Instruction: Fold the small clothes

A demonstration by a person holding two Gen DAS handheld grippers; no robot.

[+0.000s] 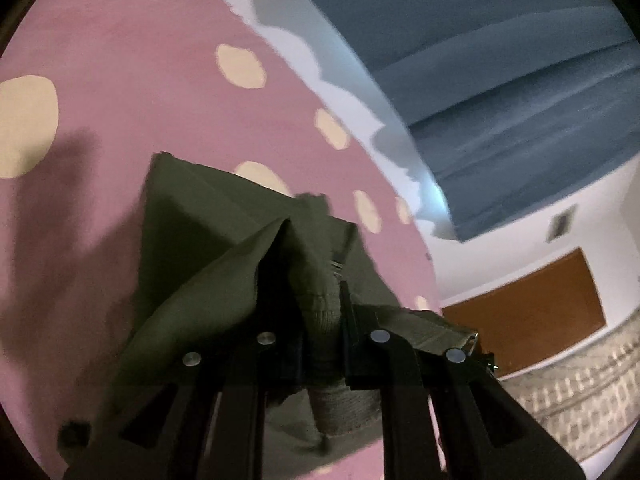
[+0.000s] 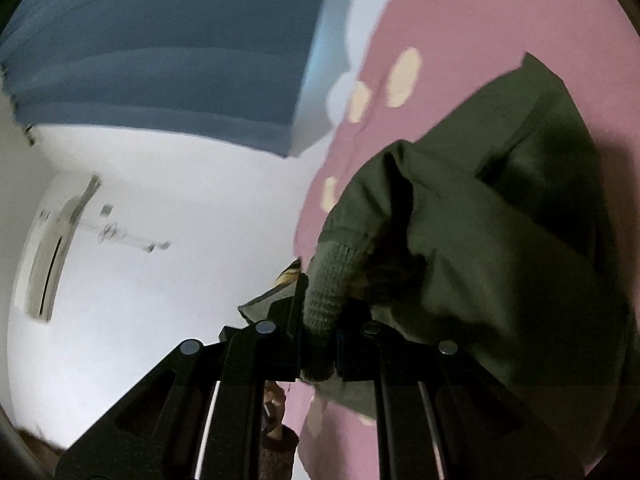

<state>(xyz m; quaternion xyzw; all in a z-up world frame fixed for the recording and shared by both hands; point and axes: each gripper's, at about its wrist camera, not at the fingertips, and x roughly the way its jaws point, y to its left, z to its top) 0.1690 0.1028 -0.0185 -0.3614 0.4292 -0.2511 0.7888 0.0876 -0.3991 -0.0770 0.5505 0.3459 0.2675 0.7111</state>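
An olive-green garment (image 1: 208, 248) with a ribbed knit band hangs lifted over the pink spotted cloth (image 1: 120, 92). My left gripper (image 1: 320, 312) is shut on the ribbed band, and the fabric drapes away from the fingers to the left and forward. In the right wrist view the same olive garment (image 2: 500, 248) spreads to the right over the pink spotted cloth (image 2: 500, 12). My right gripper (image 2: 318, 328) is shut on another stretch of the ribbed band, which stands up between the black fingers.
Blue curtains (image 1: 500, 80) and a white wall (image 2: 180, 220) lie beyond the cloth's edge. A brown panel (image 1: 528, 312) and patterned floor show at the lower right of the left wrist view. A wall-mounted air conditioner (image 2: 52, 264) is at the left. A person's hand (image 2: 276, 404) shows under the right gripper.
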